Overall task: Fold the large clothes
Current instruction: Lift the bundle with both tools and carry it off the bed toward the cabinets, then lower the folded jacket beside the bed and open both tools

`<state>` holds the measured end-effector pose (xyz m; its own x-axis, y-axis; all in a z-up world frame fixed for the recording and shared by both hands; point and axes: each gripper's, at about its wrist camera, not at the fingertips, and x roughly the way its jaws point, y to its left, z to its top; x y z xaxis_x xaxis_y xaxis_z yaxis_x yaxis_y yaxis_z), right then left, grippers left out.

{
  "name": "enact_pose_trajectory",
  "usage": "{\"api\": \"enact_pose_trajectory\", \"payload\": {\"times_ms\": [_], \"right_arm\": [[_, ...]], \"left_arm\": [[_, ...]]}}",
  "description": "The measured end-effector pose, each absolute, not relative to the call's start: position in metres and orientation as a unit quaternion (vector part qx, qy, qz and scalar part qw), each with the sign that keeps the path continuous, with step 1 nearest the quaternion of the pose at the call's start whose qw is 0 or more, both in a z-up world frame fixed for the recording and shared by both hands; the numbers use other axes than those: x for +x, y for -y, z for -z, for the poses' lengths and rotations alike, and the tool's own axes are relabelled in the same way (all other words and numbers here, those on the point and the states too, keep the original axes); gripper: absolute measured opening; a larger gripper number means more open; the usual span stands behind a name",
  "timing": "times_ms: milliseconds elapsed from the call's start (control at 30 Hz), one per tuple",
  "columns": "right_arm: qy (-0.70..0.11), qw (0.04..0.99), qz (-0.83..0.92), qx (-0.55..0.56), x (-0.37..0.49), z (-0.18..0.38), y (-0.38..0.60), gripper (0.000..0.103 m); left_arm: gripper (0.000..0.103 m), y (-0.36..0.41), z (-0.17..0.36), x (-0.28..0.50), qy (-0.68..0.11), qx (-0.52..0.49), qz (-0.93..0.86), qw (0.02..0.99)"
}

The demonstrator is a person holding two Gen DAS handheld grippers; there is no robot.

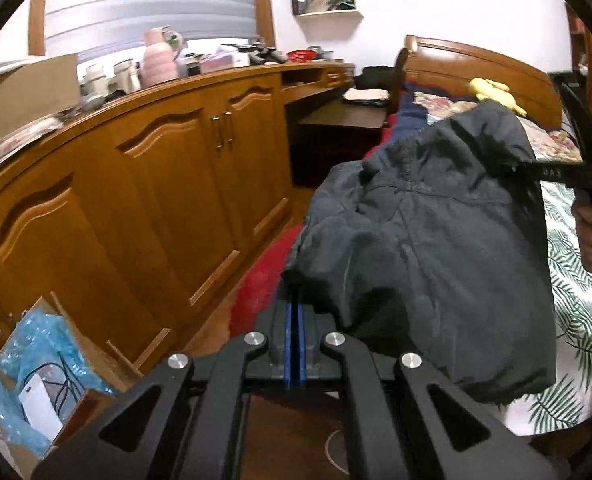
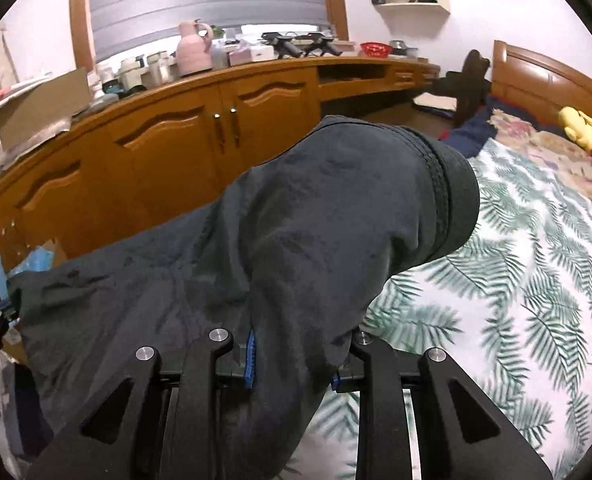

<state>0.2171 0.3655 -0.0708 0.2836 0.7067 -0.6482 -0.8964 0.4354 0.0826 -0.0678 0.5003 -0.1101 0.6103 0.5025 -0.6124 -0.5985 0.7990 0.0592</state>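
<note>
A large dark grey jacket (image 1: 428, 248) hangs in the air between both grippers, above the edge of the bed. My left gripper (image 1: 295, 300) is shut on a lower edge of the jacket, its blue pads pressed together. My right gripper (image 2: 292, 360) is shut on a thick fold of the jacket (image 2: 296, 220), which drapes over its fingers; a ribbed cuff (image 2: 452, 200) sticks up to the right. The right gripper also shows in the left wrist view (image 1: 512, 168), pinching the jacket's upper edge.
A bed with a leaf-print sheet (image 2: 516, 300) lies on the right, with a yellow plush toy (image 2: 584, 132) near the wooden headboard. A long wooden cabinet (image 1: 156, 184) runs along the left, its top cluttered. A cardboard box with blue plastic (image 1: 36, 372) sits on the floor.
</note>
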Motion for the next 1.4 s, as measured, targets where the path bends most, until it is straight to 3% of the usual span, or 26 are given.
{"api": "enact_pose_trajectory", "payload": {"times_ms": [133, 200, 300, 433, 800, 1400], "right_arm": [[-0.334, 0.786, -0.484, -0.188, 0.21, 0.088, -0.365, 0.039], [-0.353, 0.778, -0.481, -0.196, 0.212, 0.098, -0.354, 0.052], [-0.363, 0.777, -0.471, -0.206, 0.213, 0.107, -0.337, 0.057], [-0.334, 0.779, -0.487, -0.211, 0.195, 0.102, -0.313, 0.058], [-0.344, 0.695, -0.588, -0.229, 0.114, 0.126, -0.322, 0.057], [-0.282, 0.762, -0.55, -0.195, 0.125, 0.049, -0.192, 0.057]], "left_arm": [[0.001, -0.494, 0.122, -0.072, -0.331, -0.074, -0.314, 0.886], [0.002, -0.492, 0.122, -0.071, -0.331, -0.081, -0.314, 0.886], [0.002, -0.489, 0.117, -0.081, -0.325, -0.096, -0.312, 0.888], [0.007, -0.482, 0.11, -0.09, -0.32, -0.104, -0.305, 0.891], [0.028, -0.447, 0.084, -0.093, -0.304, -0.098, -0.281, 0.905], [0.031, -0.358, 0.063, -0.038, -0.316, -0.074, -0.243, 0.914]]}}
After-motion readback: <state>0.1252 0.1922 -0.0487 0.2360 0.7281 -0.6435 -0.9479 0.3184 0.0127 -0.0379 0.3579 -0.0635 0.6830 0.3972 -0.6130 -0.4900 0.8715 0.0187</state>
